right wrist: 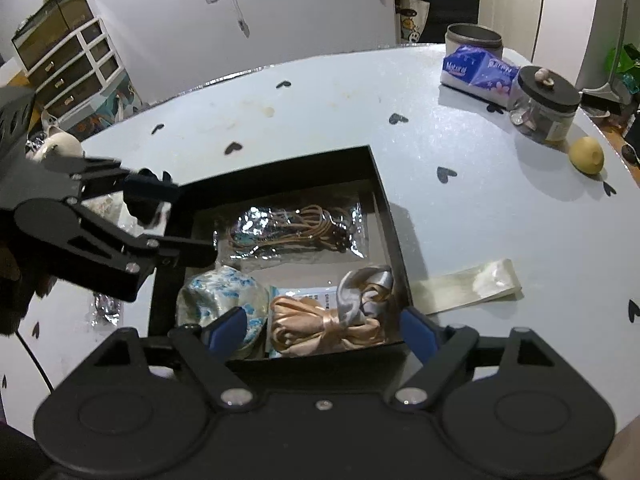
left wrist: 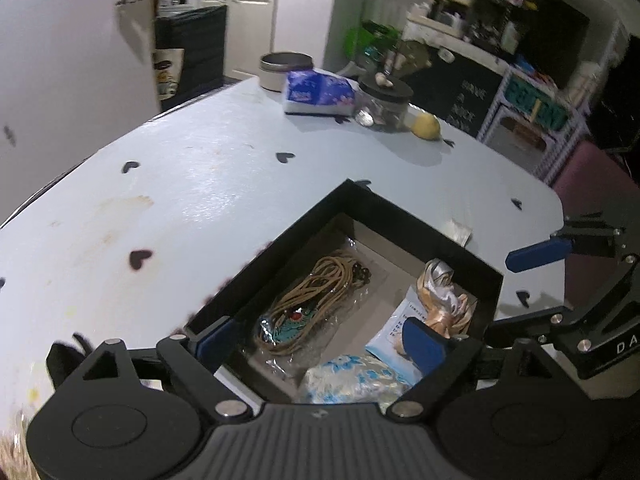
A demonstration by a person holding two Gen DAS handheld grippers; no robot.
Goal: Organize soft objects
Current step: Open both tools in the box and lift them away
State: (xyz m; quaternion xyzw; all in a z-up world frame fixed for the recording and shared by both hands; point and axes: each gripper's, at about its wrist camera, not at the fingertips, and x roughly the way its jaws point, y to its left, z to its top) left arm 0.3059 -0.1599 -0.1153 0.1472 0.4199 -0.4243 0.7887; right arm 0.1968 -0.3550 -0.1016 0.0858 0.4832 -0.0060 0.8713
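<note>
1. Satin ribbon bundle lay in the black box, lower centre of the right wrist view, beside a blue-patterned pouch.
2. Right gripper hung over it, jaws apart.
3. Left gripper hovered above the box, jaws apart.
4. Box sat on the desk.
</note>
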